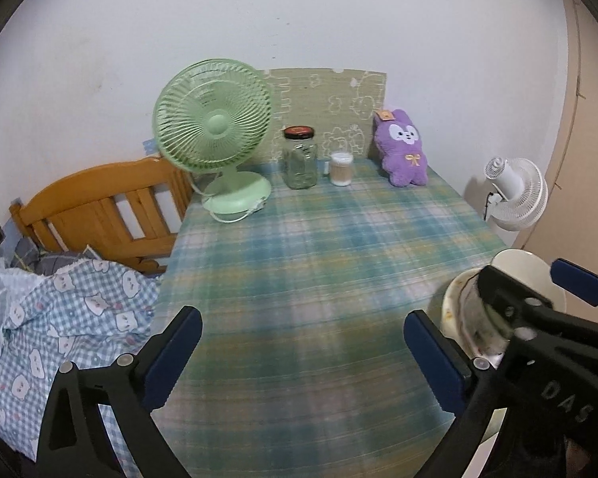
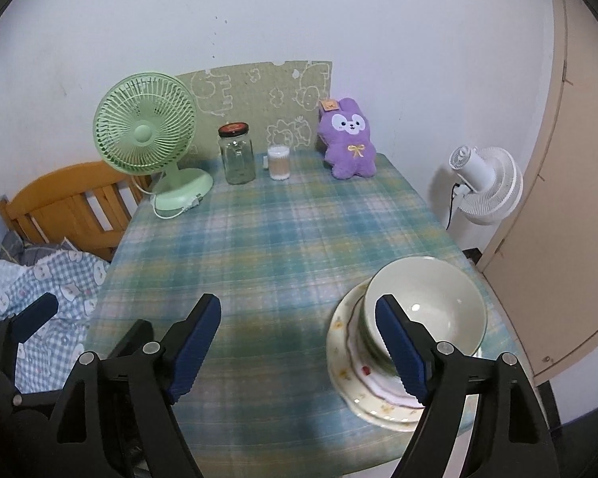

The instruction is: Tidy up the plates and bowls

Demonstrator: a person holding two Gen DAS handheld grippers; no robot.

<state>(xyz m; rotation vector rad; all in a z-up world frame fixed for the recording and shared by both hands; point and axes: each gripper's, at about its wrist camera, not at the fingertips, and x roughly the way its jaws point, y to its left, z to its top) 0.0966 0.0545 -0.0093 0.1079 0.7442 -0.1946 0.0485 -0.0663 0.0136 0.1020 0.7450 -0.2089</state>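
A pale bowl (image 2: pixel 438 310) sits on a stack of plates (image 2: pixel 347 374) at the near right corner of the table with the plaid cloth (image 2: pixel 267 247). My right gripper (image 2: pixel 299 348) is open above the cloth with nothing between its pads; its right finger (image 2: pixel 402 350) overlaps the bowl's left side in the picture. My left gripper (image 1: pixel 305 358) is open wide over bare cloth, to the left of the stack. In the left wrist view the right gripper (image 1: pixel 522 271) hides most of the bowl (image 1: pixel 514 259) and plates (image 1: pixel 454 302). The left gripper (image 2: pixel 87 322) shows at the lower left of the right wrist view.
Along the table's far edge stand a green fan (image 2: pixel 145 135), a glass jar (image 2: pixel 238 155), a small cup (image 2: pixel 279 163) and a purple plush (image 2: pixel 349 139). A wooden headboard (image 2: pixel 67 207) and checked bedding (image 2: pixel 59 279) lie left; a white fan (image 2: pixel 486 185) and a door (image 2: pixel 570 199) right.
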